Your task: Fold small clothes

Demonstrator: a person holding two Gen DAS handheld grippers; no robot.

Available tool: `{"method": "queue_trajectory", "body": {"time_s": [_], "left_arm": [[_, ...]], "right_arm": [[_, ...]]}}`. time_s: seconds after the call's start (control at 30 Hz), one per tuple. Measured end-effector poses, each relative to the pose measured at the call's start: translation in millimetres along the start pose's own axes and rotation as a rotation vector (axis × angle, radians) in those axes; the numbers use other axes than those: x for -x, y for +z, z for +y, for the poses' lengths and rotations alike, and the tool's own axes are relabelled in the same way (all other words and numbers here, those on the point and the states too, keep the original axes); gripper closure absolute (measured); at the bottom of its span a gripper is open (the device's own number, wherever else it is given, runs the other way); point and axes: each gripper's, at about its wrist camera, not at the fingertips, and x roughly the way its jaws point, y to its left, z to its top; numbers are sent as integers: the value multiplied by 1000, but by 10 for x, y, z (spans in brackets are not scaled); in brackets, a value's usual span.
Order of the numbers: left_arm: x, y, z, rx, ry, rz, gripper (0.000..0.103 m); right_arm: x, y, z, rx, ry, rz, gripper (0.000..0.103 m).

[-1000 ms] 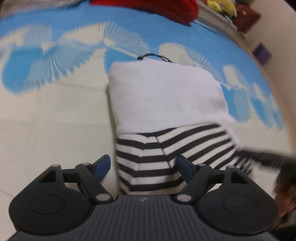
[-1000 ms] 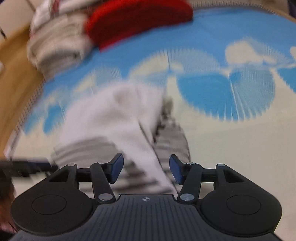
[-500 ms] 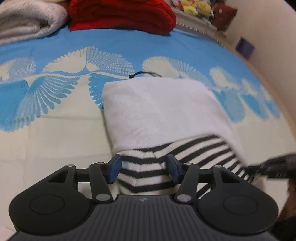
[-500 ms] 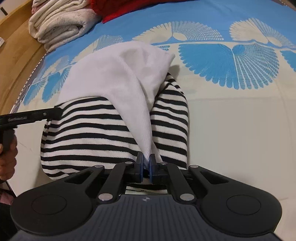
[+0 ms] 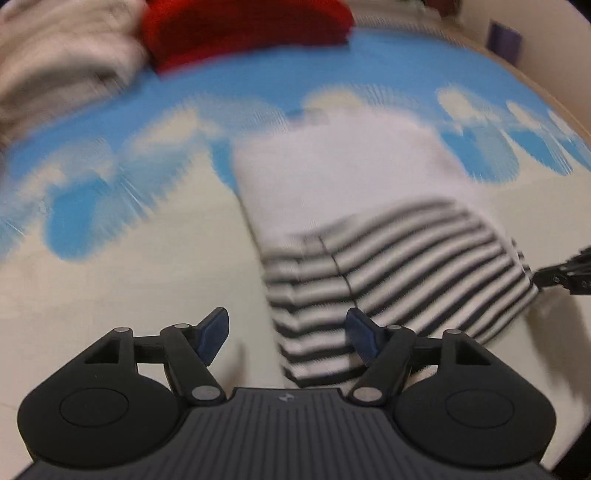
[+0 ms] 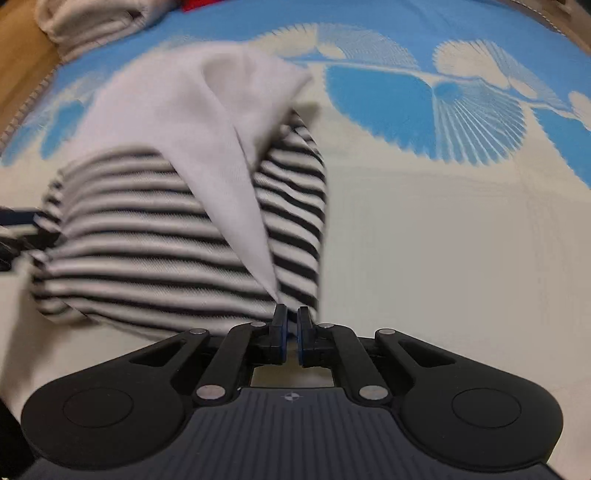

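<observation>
A small garment [image 5: 388,258], white above and black-and-white striped below, lies folded on the bedspread [image 5: 110,258]. My left gripper [image 5: 288,332] hovers over its near left corner. Its jaws are opening, and the striped edge lies between them with neither pad touching it. In the right wrist view the same garment [image 6: 147,240] fills the left half, a white flap running down to my right gripper [image 6: 291,332]. That gripper is shut on the garment's near edge, where the white tip meets the stripes. Its black linkage [image 5: 565,275] pokes in at the garment's right side. Both views are motion-blurred.
A folded red blanket [image 5: 243,26] and a stack of beige towels [image 5: 55,62] lie at the far end of the bed. The towels [image 6: 92,22] also top the right wrist view, beside a wooden edge [image 6: 18,55]. A purple object [image 5: 504,38] stands by the wall.
My right gripper went from open to shut on the garment's near edge. My left jaws narrowed around the striped corner, then widened again as that hand pulled back and rolled.
</observation>
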Motion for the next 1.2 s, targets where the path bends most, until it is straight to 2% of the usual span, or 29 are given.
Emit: {"method": "queue_trajectory", "body": {"time_s": [0.07, 0.13, 0.17, 0.2, 0.23, 0.27, 0.3, 0.37, 0.47, 0.6, 0.7, 0.77, 0.8, 0.87, 1.2], "left_arm": [[392, -9, -35, 15, 47, -121, 17], [752, -65, -102, 39, 68, -200, 10], [903, -109, -139, 47, 74, -231, 8], [1069, -170, -188, 56, 74, -268, 6], [1233, -226, -258, 63, 71, -304, 1], [1370, -299, -312, 70, 68, -336, 0], [1500, -375, -370, 76, 67, -365, 0], [1755, -551, -551, 88, 66, -407, 0], [2065, -873, -780, 114, 74, -437, 0], [2185, -1173, -1021, 141, 71, -416, 0], [2055, -1346, -1074, 152, 88, -396, 0], [1894, -1422, -1057, 194, 125, -323, 0], [1841, -1421, -1021, 222, 125, -288, 0], [1819, -1417, -948, 274, 104, -280, 0], [1751, -1379, -873, 298, 101, -275, 0]], "right_arm": [[179, -23, -18, -3, -30, -79, 98], [480, -70, 24, 27, -90, -231, 96], [633, -111, 53, 40, -114, -302, 88], [774, -156, 84, 47, -135, -354, 71], [930, -215, 112, 42, -151, -406, 62], [1068, -278, 132, 25, -160, -456, 48], [1217, -360, 158, 2, -164, -508, 42], [1516, -575, 229, -38, -149, -607, 37], [1839, -1004, 338, -68, -112, -702, 24], [2038, -1514, 515, -59, -106, -724, 20], [2105, -1751, 659, -30, -110, -722, 18], [2103, -1870, 756, -2, -134, -727, 16], [2079, -1885, 805, 16, -143, -718, 16], [1990, -1878, 887, 54, -157, -689, 16], [1721, -1762, 1063, 39, -161, -624, 16]]}}
